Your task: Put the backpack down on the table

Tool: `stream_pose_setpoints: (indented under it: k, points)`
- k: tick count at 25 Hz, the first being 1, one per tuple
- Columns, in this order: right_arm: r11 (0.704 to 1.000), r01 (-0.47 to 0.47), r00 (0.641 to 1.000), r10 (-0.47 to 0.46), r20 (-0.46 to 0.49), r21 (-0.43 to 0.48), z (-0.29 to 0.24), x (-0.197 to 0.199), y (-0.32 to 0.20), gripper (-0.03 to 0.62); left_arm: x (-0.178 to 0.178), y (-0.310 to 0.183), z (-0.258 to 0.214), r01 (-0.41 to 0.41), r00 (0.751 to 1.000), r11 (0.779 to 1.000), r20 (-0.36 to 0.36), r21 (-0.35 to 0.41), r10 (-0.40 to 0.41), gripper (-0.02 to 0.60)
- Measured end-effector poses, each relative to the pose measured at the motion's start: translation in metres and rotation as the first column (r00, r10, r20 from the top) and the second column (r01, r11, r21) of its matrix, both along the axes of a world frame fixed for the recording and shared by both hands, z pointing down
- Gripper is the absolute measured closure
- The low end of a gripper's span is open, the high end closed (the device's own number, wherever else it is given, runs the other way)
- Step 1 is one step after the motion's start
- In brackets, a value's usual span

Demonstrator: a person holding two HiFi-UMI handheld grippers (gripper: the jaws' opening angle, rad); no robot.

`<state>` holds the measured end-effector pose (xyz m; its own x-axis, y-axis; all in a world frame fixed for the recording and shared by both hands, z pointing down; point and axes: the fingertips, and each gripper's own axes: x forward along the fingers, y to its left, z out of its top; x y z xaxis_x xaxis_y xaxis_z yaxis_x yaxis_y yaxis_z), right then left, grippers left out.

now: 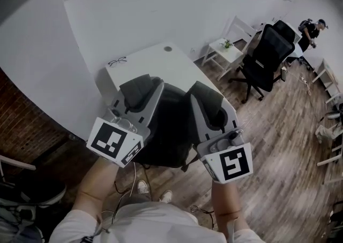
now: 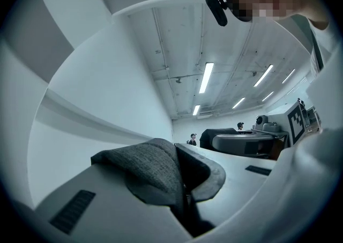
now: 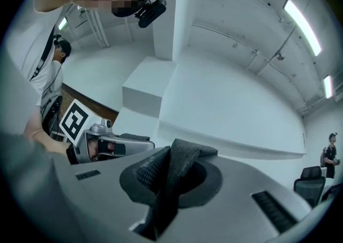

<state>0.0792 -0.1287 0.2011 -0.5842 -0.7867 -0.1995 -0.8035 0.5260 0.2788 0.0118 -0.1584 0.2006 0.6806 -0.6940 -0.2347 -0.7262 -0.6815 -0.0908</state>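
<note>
Backpack: dark, hanging between our two grippers, short of the table, which lies at 12 o'clock from it in the head view.

Left gripper: jaws clamped tight on a grey strap.

Right gripper: jaws clamped likewise on the other strap. Both grippers point slightly upward.

Glasses: on the table's left part, at 11 o'clock from the backpack.

Chair: at 2 o'clock, well apart.

Risks, as we judge them:
- The hanging body could catch the near table edge if we carry it in too low.
- Set too close to that edge, it could slump off once released.
- Drifting toward 11 o'clock could push or crush the glasses.
- A strap could creep out of the narrow jaws under the load.
</note>
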Motion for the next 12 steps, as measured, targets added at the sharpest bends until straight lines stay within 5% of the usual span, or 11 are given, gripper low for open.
stream_pose_setpoints:
  k: [12]
  points:
    - [0.997, -0.074, 0.997, 0.073, -0.037, -0.036, 0.024, -0.016, -0.072, 0.539, -0.014, -0.073, 0.033, 0.013, 0.999, 1.0, 0.05, -0.017, -0.012, 0.546]
